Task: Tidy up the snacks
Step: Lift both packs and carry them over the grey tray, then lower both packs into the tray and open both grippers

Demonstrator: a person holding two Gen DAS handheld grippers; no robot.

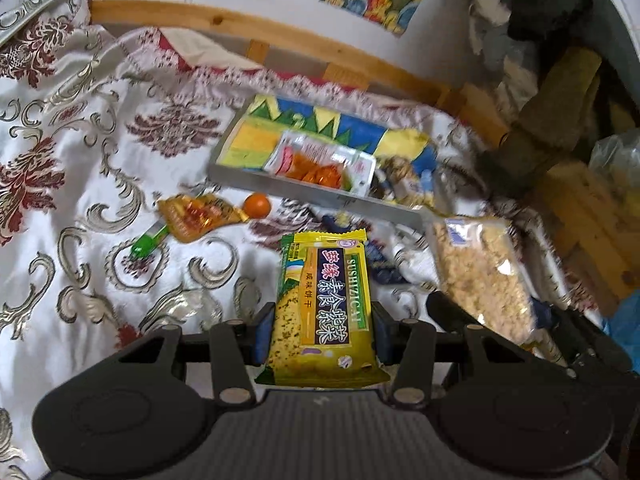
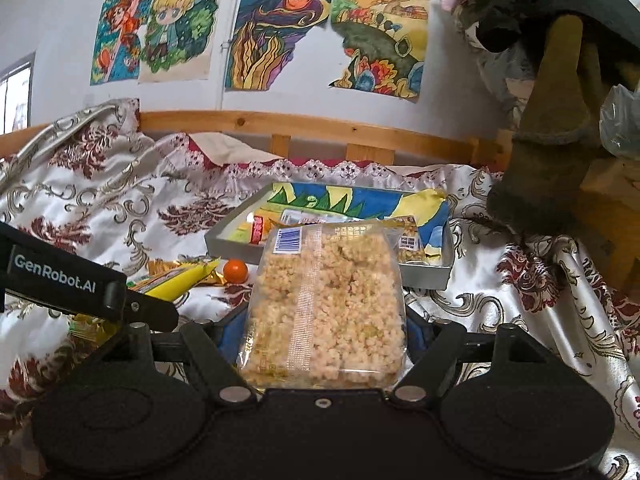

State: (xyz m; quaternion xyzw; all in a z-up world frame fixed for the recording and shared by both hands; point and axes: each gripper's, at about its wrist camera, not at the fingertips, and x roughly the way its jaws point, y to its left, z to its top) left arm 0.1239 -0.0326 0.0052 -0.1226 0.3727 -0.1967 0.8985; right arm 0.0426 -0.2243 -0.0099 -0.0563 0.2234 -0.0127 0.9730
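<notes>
Packets are gripped one per tool: left gripper (image 1: 320, 340) jaws clamp narrow on the yellow biscuit pack (image 1: 324, 300) by its sides, right gripper (image 2: 320, 336) jaws stand wider on the clear puffed-rice pack (image 2: 326, 304). Both packs project straight ahead of the jaws. Recommended: carry each over the grey tray (image 1: 320, 196) ahead, clear its near rim, then release over bare floor beyond the orange-sweet bag (image 1: 320, 162). Loose orange ball (image 1: 256, 204) and gold wrapper (image 1: 196, 216) lie ahead-left; open cloth further left, wooden rail beyond
</notes>
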